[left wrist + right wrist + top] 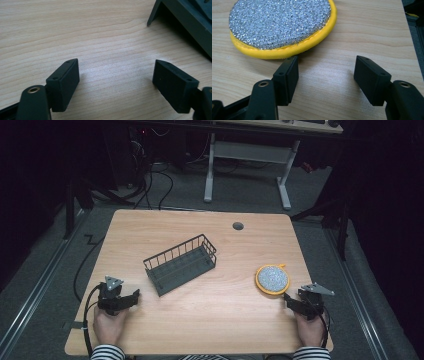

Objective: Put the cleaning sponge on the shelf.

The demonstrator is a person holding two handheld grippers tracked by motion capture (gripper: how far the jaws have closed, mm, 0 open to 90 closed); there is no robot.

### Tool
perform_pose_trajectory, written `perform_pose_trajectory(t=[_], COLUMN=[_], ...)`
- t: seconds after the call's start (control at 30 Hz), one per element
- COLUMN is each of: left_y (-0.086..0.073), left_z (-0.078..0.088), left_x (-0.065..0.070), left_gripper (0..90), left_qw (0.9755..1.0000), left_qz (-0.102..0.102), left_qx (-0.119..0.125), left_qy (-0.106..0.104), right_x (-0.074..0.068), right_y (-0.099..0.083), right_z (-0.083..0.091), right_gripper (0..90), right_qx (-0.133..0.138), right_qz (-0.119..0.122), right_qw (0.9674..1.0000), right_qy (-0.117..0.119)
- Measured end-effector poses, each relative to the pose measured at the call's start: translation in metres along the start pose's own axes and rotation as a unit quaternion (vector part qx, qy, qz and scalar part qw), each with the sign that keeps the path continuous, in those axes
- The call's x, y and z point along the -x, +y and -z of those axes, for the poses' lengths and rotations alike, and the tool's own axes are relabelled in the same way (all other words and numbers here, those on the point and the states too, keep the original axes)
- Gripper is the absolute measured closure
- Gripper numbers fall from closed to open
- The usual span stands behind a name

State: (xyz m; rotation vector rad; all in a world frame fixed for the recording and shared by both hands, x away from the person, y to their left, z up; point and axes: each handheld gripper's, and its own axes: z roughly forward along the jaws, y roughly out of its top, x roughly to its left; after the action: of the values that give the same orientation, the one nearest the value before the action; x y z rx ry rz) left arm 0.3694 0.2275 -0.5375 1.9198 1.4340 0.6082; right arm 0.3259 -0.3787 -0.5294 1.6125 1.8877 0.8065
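In the right gripper view, the right gripper [325, 80] has wide, empty jaws, with the round yellow scouring pad [279, 25] just beyond at upper left. The left gripper [116, 83] likewise stands wide and empty, the wire basket [190, 22] cornering upper right. The high view places the basket mid-worktop [200, 320], the pad right of centre.

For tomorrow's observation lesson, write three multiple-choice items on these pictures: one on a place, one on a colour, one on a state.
1. Where does the round scouring pad lie?
A. Inside the wire basket
B. On the table, just ahead of the right hand-held gripper
C. On the floor

2. What colour is the pad's rim?
A. Yellow
B. Red
C. Blue

3. How do the left hand-held gripper's jaws stand?
A. Shut on the basket
B. Shut on nothing
C. Open

Key: 1 B, the pad rests on the table before the right hand-held gripper, apart from the wire basket. 2 A, yellow edging. 3 C, bare wood shows between the left hand-held gripper jaws.
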Motion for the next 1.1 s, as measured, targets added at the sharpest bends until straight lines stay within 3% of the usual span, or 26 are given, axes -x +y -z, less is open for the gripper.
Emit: perform_pose_trajectory(t=[0.07, 0.63, 0.9, 1.1], left_y=[0.0, 0.0, -0.002, 0.0], left_z=[0.0, 0.0, 0.006, 0.012], left_x=[0.0, 0.0, -0.007, -0.011], left_gripper=[23.6, 27.9, 29.9, 31.1], left_qw=[1.0, 0.9999, 0.9991, 0.9983], left_qz=[0.001, 0.012, 0.041, 0.052], left_qx=[0.0, 0.004, 0.012, 0.02], left_qy=[0.001, 0.011, -0.008, -0.02], right_x=[0.0, -0.001, -0.001, -0.001], right_y=[0.0, 0.0, 0.0, 0.0], right_z=[0.0, 0.0, 0.0, 0.0], right_gripper=[36.8, 36.9, 36.8, 36.8], right_qx=[0.002, 0.0, 0.0, 0.0], right_qz=[0.008, 0.003, 0.003, 0.004], right_qw=[1.0, 1.0, 1.0, 1.0], right_qy=[0.002, 0.002, 0.002, 0.002])
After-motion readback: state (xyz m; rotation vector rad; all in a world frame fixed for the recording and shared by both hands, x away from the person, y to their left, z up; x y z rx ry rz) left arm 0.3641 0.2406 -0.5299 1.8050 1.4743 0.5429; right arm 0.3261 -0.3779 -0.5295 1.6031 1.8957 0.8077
